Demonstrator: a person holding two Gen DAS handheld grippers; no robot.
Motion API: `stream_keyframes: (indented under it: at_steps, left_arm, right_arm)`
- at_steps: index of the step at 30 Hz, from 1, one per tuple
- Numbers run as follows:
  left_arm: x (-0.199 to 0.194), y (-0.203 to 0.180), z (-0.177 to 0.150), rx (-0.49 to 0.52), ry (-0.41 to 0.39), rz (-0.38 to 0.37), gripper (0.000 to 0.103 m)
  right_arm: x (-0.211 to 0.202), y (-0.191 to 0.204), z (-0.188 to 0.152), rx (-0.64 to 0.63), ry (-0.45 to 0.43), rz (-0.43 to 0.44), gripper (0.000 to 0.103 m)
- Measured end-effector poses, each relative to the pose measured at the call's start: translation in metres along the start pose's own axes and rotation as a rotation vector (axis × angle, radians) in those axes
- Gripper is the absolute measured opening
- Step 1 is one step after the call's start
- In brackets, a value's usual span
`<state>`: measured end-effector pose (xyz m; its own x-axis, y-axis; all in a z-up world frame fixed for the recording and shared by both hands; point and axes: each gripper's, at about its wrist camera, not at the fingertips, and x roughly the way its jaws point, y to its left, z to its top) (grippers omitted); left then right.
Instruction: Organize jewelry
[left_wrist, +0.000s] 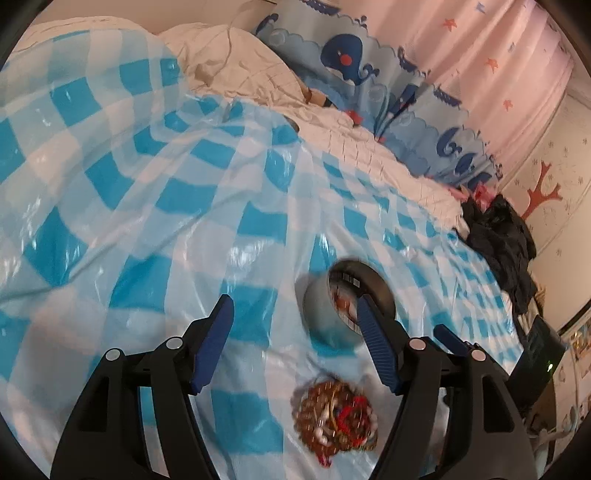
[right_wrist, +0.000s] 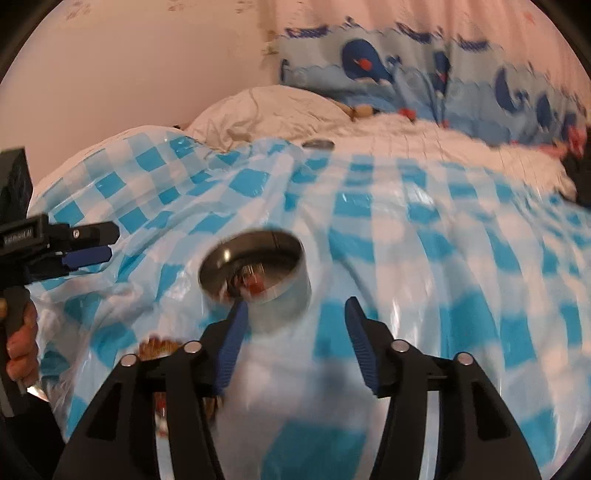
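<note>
A round metal tin (left_wrist: 338, 314) stands open on the blue-and-white checked plastic sheet (left_wrist: 147, 206), with something red inside. A tangled pile of gold, red and pearl jewelry (left_wrist: 338, 419) lies in front of it. My left gripper (left_wrist: 295, 314) is open and empty, its right finger in front of the tin. In the right wrist view the tin (right_wrist: 258, 273) stands just past my right gripper (right_wrist: 295, 314), which is open and empty. The jewelry pile (right_wrist: 159, 347) is mostly hidden behind its left finger. The left gripper (right_wrist: 88, 247) shows at the left edge.
The sheet covers a bed with a white quilt (left_wrist: 369, 147) and white pillow (right_wrist: 266, 110). A whale-print curtain (left_wrist: 406, 92) hangs behind. Dark clothing (left_wrist: 506, 243) lies at the bed's right edge. A small metal lid (right_wrist: 317, 144) rests far back.
</note>
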<state>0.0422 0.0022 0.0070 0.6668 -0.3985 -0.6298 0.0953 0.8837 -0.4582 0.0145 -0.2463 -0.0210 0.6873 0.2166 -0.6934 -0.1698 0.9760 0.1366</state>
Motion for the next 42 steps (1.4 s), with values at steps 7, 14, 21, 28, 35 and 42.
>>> stream_keyframes:
  at_steps: [7, 14, 21, 28, 35, 42]
  left_arm:
    - [0.011, -0.021, -0.042, 0.140, -0.008, 0.125, 0.069]
    - [0.011, -0.021, -0.054, 0.209, -0.085, 0.174, 0.078]
    - [0.035, -0.016, -0.071, 0.226, -0.065, 0.189, 0.080]
    - [0.036, -0.016, -0.073, 0.231, -0.062, 0.187, 0.082]
    - [0.038, -0.015, -0.073, 0.231, -0.046, 0.193, 0.085]
    - [0.039, -0.015, -0.073, 0.230, -0.044, 0.193, 0.085]
  right_arm:
    - [-0.004, -0.007, -0.038, 0.097, 0.018, -0.079, 0.068]
    - [-0.008, 0.005, -0.054, 0.055, -0.036, -0.133, 0.078]
    - [-0.008, 0.001, -0.057, 0.082, -0.038, -0.146, 0.082]
    - [-0.005, -0.001, -0.058, 0.092, -0.026, -0.142, 0.084]
    - [-0.005, -0.002, -0.059, 0.090, -0.024, -0.146, 0.086]
    - [-0.005, -0.002, -0.059, 0.090, -0.022, -0.150, 0.087]
